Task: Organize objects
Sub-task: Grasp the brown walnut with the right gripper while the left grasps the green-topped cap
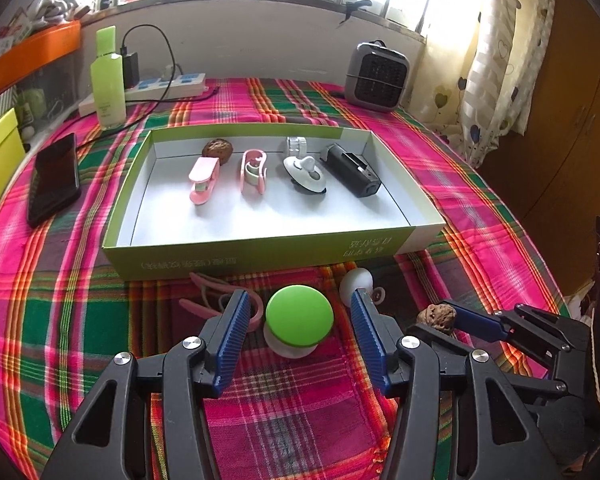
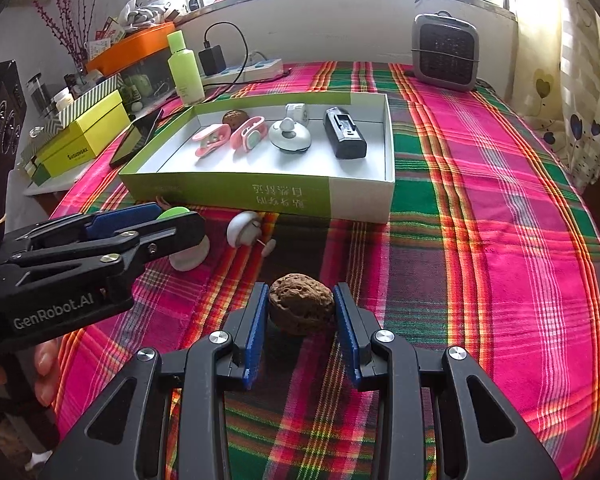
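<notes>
From the left wrist camera, the left gripper (image 1: 298,334) is straddling a green-capped mushroom-shaped object (image 1: 298,326) on the plaid tablecloth (image 1: 80,320), its blue-padded jaws standing apart with a visible gap on both sides of the cap. A white round piece (image 1: 356,282) is lying just beyond the right finger, and a pink looped item (image 1: 220,294) is resting beside the left finger. Behind them, the green-sided box (image 1: 260,258) is holding a walnut (image 1: 218,148), two pink clips (image 1: 204,180), a white knobbed disc (image 1: 305,174) and a black device (image 1: 352,176). At far right, the right gripper (image 1: 460,318) is bracketing a second walnut (image 1: 436,316).

From the right wrist camera, the right gripper (image 2: 301,308) is framing that walnut (image 2: 301,309) between its fingers, jaws parted and lying just beside the shell; contact cannot be confirmed. The walnut is sitting on the cloth, in front of the box (image 2: 228,192) and outside it. At left, the left gripper (image 2: 168,224) is reaching over the green cap (image 2: 174,213), near the white round piece (image 2: 242,229). A small heater (image 2: 446,52), a green bottle (image 2: 185,72) and a phone (image 2: 138,136) are standing or lying around the box.
</notes>
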A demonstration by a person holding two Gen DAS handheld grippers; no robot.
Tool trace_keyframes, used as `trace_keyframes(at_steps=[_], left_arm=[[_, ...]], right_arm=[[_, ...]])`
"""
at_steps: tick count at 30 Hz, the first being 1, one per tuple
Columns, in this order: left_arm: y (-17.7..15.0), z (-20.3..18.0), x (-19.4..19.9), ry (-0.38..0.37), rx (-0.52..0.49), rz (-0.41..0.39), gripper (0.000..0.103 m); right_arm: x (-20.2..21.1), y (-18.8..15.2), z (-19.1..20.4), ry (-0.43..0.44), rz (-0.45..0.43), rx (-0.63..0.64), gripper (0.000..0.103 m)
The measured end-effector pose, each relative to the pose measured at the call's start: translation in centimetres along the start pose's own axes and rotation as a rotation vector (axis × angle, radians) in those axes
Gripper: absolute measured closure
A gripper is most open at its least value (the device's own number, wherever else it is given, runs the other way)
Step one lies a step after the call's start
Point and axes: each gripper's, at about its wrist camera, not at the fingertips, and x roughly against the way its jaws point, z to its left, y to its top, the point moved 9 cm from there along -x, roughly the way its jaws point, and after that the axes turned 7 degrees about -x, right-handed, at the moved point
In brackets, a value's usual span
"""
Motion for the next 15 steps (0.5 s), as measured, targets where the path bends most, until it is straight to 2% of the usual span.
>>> trace_keyframes(at_steps=[6, 11, 15], left_arm=[[0.04, -0.17, -0.43, 0.031, -0.011, 0.0, 0.052], [0.06, 0.03, -0.48, 0.07, -0.022, -0.002, 0.066], [0.09, 0.07, -0.4, 0.073, -0.02, -0.003, 0.069]], right_arm=[[0.15, 0.03, -0.43, 0.004, -0.002, -0.014, 0.069], [0.21, 0.01, -0.54, 0.011, -0.001, -0.018, 0.069], [0.22, 0.02, -0.57, 0.017, -0.002, -0.023, 0.069]])
